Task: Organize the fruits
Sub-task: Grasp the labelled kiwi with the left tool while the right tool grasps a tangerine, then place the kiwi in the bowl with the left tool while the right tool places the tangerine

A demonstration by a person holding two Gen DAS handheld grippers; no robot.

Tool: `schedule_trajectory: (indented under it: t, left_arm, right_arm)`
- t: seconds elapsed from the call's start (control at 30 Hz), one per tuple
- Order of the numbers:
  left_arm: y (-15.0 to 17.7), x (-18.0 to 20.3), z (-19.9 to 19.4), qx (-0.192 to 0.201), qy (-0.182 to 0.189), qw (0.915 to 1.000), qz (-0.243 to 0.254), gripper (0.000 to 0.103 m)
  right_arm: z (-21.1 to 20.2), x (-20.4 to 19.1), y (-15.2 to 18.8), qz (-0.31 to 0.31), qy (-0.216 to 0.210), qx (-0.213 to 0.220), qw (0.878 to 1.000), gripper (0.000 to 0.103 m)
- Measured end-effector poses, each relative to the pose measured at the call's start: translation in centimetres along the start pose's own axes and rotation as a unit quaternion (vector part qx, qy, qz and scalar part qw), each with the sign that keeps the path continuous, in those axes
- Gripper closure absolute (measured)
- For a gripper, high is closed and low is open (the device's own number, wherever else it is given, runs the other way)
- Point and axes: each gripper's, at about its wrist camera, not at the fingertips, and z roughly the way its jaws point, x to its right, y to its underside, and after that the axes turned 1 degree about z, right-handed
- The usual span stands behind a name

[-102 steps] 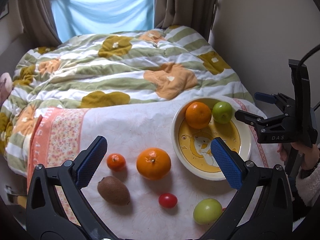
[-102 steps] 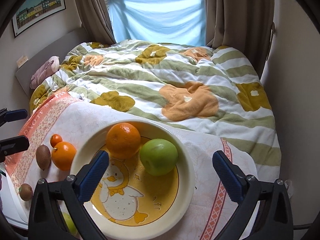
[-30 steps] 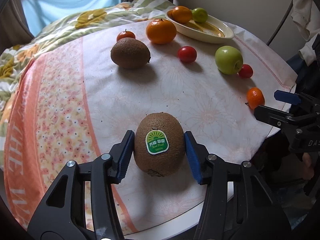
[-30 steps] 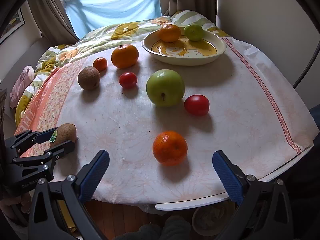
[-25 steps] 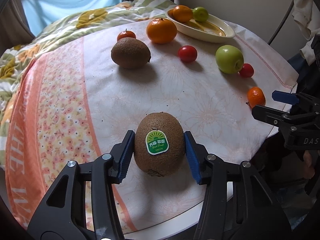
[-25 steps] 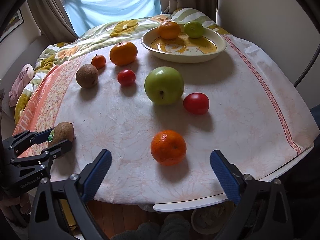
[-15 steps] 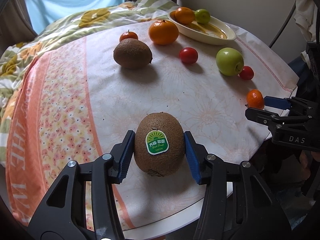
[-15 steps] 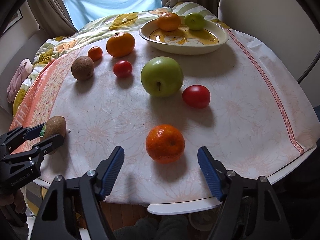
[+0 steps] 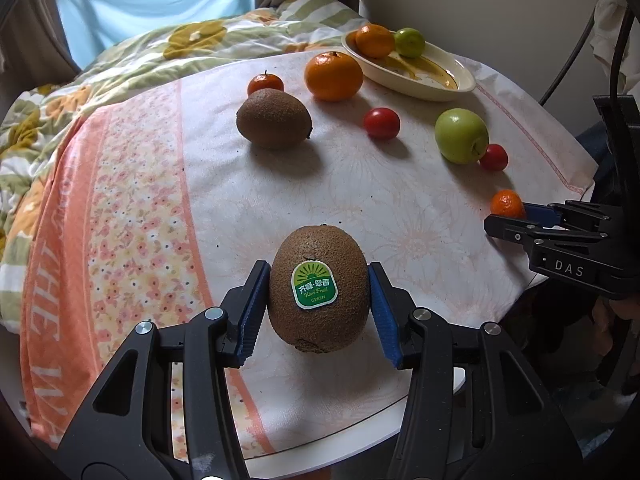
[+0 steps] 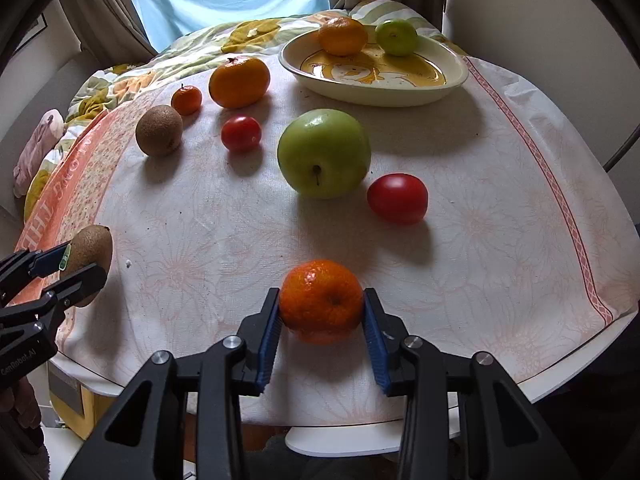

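Our left hand-held gripper (image 9: 319, 312) is pinching a stickered kiwi (image 9: 319, 294) between its blue pads, near the table's (image 9: 328, 438) front edge on the floral cloth (image 9: 224, 200); the green label faces the left wrist camera; whether the kiwi rests on the cloth or is lifted just clear we cannot tell. Our right hand-held gripper (image 10: 321, 330) is pinching a small mandarin (image 10: 321, 300) from both sides, close to the near edge of the table; in the left wrist view only the top of that mandarin shows beyond the right gripper's fingers.

Farther back on the cloth we see a second kiwi (image 9: 273, 119), with a little tangerine (image 9: 265, 83) just behind it and a large orange (image 9: 333, 76) beside that; a small red tomato (image 9: 381, 123) lies between the second kiwi and a big green apple (image 10: 324, 153); a larger tomato (image 10: 397, 198) sits just beside the apple, nearly touching it.

At the far side of the table stands a cream dish (image 10: 384, 94) with a yellow picture inside; it holds an orange (image 10: 343, 36) and a small green apple (image 10: 396, 37), side by side at its far rim.

Beyond the table lies a bed with a flowered quilt (image 9: 132, 60).
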Motion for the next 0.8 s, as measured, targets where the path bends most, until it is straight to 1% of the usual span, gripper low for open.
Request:
schedule_trajectory:
  t: [0.3,0.47,0.6,0.8]
  left_arm:
    - [-1.2,0.0,-1.3,0.014,0.001,0.9999,-0.001,0.051]
    - [-2.6,0.1,-2.5,0.024,-0.001,0.9997,0.005,0.051]
    - [-4.3,0.5,-3.9,0.041,0.0,0.999,0.016,0.051]
    - [-8.0,1.5,-5.7,0.071,0.006,0.9972,0.019,0.051]
  right_arm:
    - [-1.2,-0.3,-0.8,-0.002,-0.008,0.014,1.0,0.067]
    - [-2.7,-0.5,-1.7,-0.002,-0.01,0.03,1.0,0.067]
    - [-4.7,-0.4,-3.0,0.001,-0.011,0.049,0.999,0.067]
    - [-7.9,0.4,-5.5,0.002,-0.014,0.084,0.996,0.067]
